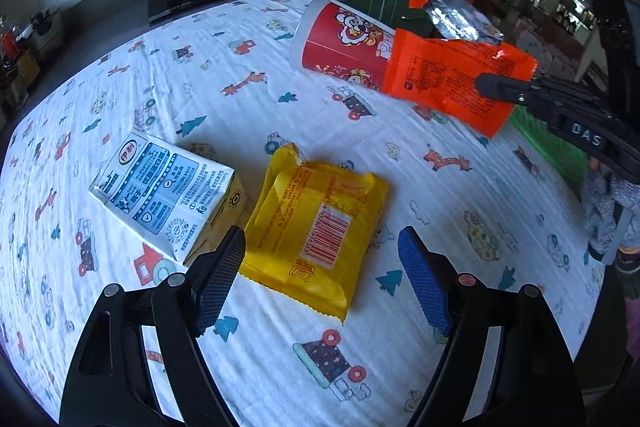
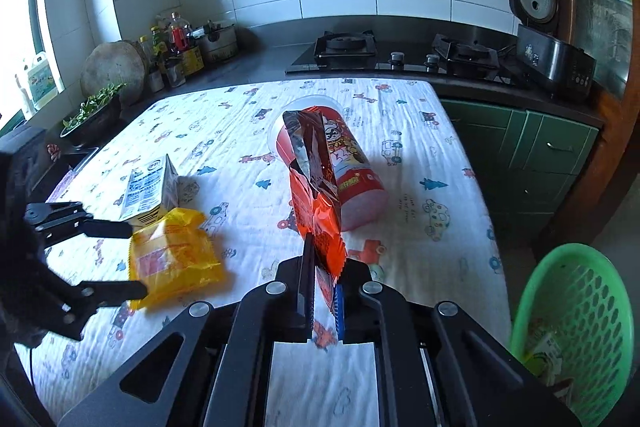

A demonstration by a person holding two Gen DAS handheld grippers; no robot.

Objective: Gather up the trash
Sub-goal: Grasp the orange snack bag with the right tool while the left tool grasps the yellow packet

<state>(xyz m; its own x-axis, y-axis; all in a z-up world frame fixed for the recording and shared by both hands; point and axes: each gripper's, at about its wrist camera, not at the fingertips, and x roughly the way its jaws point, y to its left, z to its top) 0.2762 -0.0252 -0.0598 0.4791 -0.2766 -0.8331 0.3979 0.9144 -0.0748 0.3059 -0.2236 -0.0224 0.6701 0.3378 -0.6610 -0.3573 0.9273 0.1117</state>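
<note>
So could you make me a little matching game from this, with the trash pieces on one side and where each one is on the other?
Things:
1. orange wrapper
2. yellow packet
3. red cup
4. milk carton

Places:
A. lying on its side on the cloth
B. between the open left gripper's fingers
C. pinched in the right gripper
D. left of the yellow packet

Pairs: 1-C, 2-B, 3-A, 4-D
</note>
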